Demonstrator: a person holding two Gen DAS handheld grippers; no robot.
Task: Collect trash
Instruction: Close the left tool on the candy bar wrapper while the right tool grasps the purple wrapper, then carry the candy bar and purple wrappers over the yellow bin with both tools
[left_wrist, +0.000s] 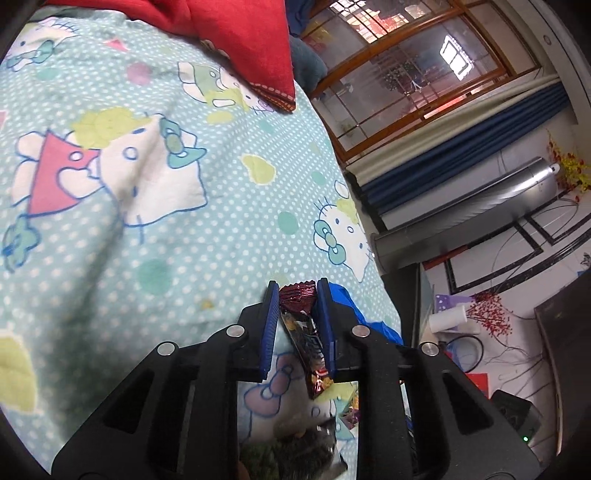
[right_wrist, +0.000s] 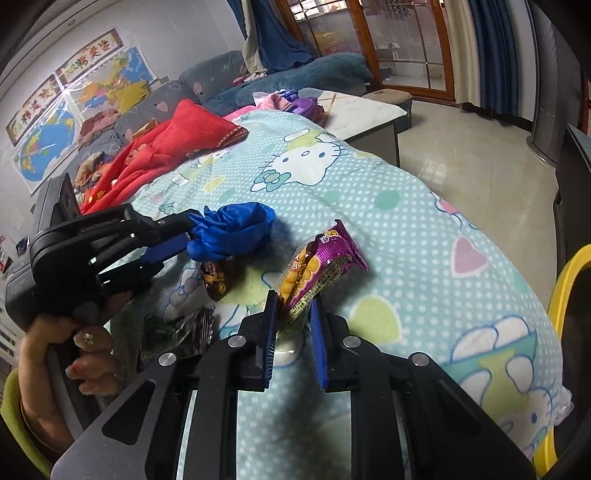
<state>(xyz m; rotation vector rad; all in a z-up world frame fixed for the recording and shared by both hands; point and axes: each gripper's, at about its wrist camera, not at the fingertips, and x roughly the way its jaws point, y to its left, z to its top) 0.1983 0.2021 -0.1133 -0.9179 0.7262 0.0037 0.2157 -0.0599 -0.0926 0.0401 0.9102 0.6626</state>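
My left gripper (left_wrist: 295, 288) is shut on a dark red-brown snack wrapper (left_wrist: 303, 328) over the teal Hello Kitty blanket (left_wrist: 147, 184). In the right wrist view the left gripper (right_wrist: 184, 236) reaches in from the left, the wrapper (right_wrist: 216, 280) hanging below it beside a crumpled blue glove (right_wrist: 232, 232). My right gripper (right_wrist: 293, 301) is shut on a purple and yellow snack packet (right_wrist: 317, 269), held above the blanket (right_wrist: 406, 229). A dark green wrapper (right_wrist: 181, 332) lies on the blanket near the left hand.
A red cloth (right_wrist: 170, 147) lies at the far end of the blanket. A yellow bin rim (right_wrist: 565, 288) shows at the right edge. A low white table (right_wrist: 365, 110) and a sofa (right_wrist: 295, 74) stand beyond. The blue glove (left_wrist: 347, 302) peeks past the left fingers.
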